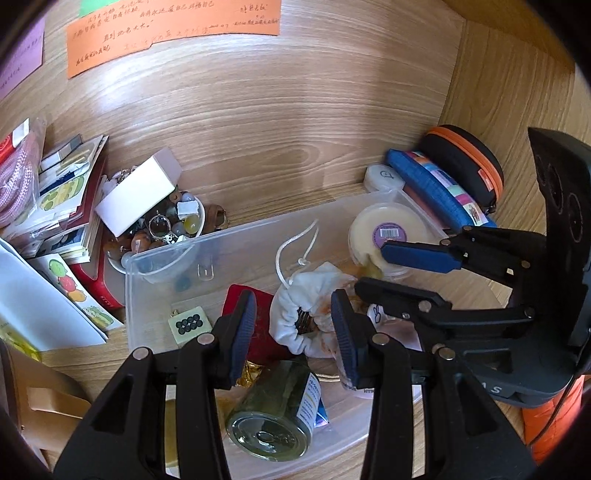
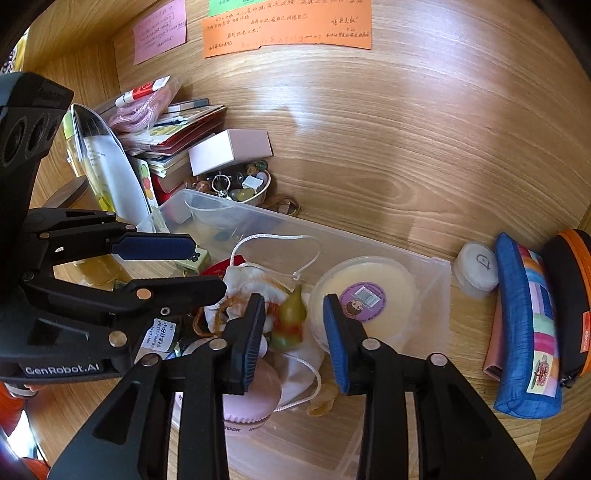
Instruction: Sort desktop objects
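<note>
- Two hand-held black grippers with blue finger pads work over a clear plastic storage bin (image 1: 155, 295) on a wood-grain desk (image 1: 277, 147).
- Nearest the left wrist camera, a glass jar with a silver metal lid (image 1: 271, 413) lies on its side in the bin, just below the left gripper (image 1: 293, 332).
- The left gripper's jaws stand spread with nothing between the pads, poised above a white drawstring cloth pouch (image 1: 306, 314) lying open-mouthed in the bin.
- Beside the pouch lie a dark red velvet bag (image 1: 240, 299) and a small cream tile with black dots (image 1: 189, 325).
- Seen from the right wrist camera, the right gripper (image 2: 295, 339) is also parted and grips nothing; below its fingers sit a green-and-yellow gourd-shaped ornament (image 2: 291, 321) and a round pink silicone-edged case (image 2: 255, 398).
- A round yellowish tub with a purple barcode sticker (image 2: 369, 291) stands in the bin's right end.
- Outside the bin to the right, a blue fabric pencil case with a patchwork stripe (image 2: 528, 332) leans against a black oval zip case with orange trim (image 2: 569, 295); a small white round-lidded jar (image 2: 476, 273) sits near them.
- Behind the bin, a bowl of polished stones and trinkets (image 1: 166, 229) carries a white-and-pink cardboard box (image 1: 140, 192), next to a stack of booklets and sticker sheets (image 1: 70, 184).
- Farthest back, an orange handwritten paper note (image 1: 173, 33) is stuck to the wooden back panel.
</note>
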`<action>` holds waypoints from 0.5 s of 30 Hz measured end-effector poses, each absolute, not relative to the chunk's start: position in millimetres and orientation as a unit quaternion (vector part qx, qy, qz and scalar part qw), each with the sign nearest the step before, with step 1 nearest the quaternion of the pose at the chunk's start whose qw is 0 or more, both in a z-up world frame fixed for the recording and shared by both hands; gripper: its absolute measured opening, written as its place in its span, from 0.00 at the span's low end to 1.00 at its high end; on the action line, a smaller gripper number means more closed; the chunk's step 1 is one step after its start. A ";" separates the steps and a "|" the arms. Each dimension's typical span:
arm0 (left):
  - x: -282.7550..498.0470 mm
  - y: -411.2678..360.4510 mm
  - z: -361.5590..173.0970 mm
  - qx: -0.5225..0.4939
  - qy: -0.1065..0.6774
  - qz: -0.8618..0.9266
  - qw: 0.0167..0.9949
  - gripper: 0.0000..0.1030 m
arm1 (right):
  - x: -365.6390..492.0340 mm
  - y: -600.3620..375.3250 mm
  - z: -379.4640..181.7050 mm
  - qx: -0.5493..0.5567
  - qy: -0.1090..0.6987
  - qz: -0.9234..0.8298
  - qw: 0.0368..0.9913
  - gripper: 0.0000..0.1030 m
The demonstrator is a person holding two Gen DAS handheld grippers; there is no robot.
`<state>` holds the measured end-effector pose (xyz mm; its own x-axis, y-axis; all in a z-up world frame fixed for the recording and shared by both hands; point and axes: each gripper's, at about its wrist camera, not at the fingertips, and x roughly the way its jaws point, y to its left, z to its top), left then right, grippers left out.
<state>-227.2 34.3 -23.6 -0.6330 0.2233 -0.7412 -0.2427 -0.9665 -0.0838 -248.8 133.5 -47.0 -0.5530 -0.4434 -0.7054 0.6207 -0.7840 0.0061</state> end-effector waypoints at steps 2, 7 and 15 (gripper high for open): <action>-226.4 33.4 -21.2 -0.406 0.010 0.905 0.126 0.40 | -247.5 134.6 -44.7 0.359 0.123 -0.875 0.300 0.40; -218.9 30.5 -10.3 -0.393 0.010 0.912 0.120 0.49 | -242.5 139.4 -34.8 0.347 0.121 -0.882 0.297 0.44; -194.8 12.9 12.0 -0.353 0.014 0.930 0.106 0.66 | -220.2 154.8 -12.3 0.320 0.115 -0.900 0.273 0.64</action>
